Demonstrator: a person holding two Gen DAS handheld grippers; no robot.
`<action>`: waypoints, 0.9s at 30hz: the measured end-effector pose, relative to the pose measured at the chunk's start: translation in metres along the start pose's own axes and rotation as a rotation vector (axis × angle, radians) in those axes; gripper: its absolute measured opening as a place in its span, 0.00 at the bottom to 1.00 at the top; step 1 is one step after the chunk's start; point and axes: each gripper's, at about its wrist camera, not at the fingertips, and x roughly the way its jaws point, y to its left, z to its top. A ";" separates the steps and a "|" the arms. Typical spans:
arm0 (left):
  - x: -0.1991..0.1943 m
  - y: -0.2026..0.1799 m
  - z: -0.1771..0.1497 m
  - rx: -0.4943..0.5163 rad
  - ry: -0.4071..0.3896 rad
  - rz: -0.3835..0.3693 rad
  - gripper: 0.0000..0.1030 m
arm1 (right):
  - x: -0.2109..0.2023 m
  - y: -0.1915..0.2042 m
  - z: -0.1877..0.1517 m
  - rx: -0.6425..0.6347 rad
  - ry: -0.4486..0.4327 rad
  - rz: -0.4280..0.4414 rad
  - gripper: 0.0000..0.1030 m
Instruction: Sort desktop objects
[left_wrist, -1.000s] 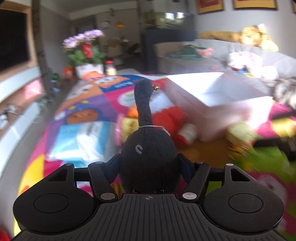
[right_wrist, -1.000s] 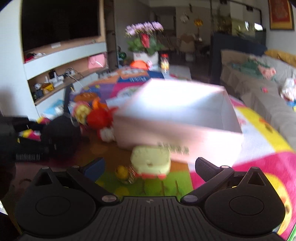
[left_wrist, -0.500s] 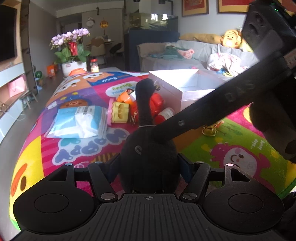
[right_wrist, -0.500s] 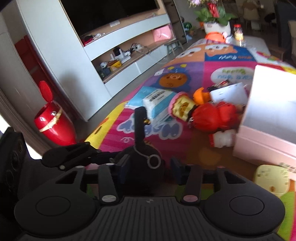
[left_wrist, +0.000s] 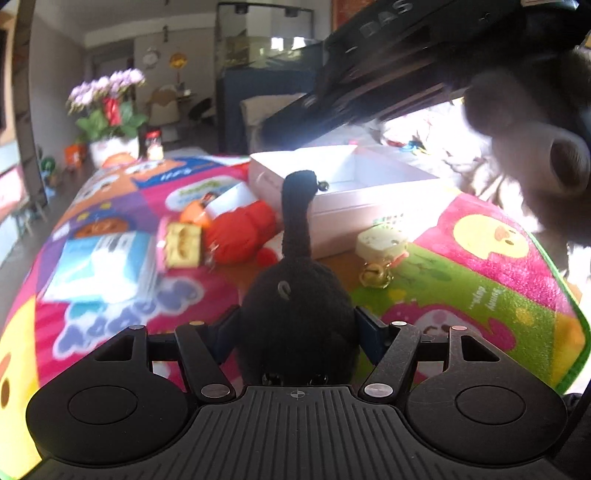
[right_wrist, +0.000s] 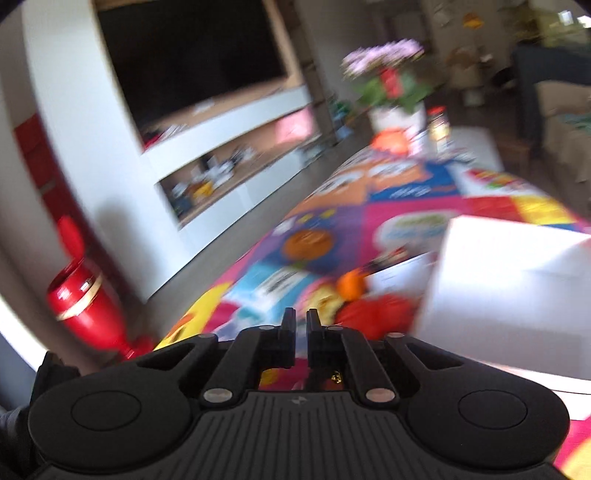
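Left wrist view shows the left gripper clamped on a black plush toy, its round body squeezed between the jaws and its long neck standing up toward a white box on the colourful play mat. The toy is held above the mat, short of the box. Being plush, it looks light and soft; it should give under the pads rather than slip, and the fat body seems the safest place to hold, since the thin neck would likely bend. A small bell hangs near the top of the neck and could snag on the box wall.

On the mat lie a red plush toy, a yellow block, a blue tissue pack, a pale green toy and a gold bell, all near the box. These also look light.

Right wrist view is heavily blurred. The right gripper has its jaws together, with no object clearly between them; something small and golden glints low behind the fingers, but what it is cannot be told. In the left view the right gripper's body crosses the upper right corner and hides part of the sofa behind. The box's inside is mostly washed out by glare, so its contents cannot be made out.
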 end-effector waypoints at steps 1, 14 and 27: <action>0.002 -0.001 0.002 0.001 0.000 -0.005 0.69 | -0.010 -0.008 -0.002 0.007 -0.026 -0.038 0.15; 0.005 -0.007 0.004 0.002 0.057 0.001 0.87 | -0.052 -0.088 -0.050 0.097 -0.170 -0.484 1.00; 0.005 0.011 0.001 -0.068 0.019 0.042 0.99 | 0.031 -0.125 -0.010 0.118 -0.046 -0.454 1.00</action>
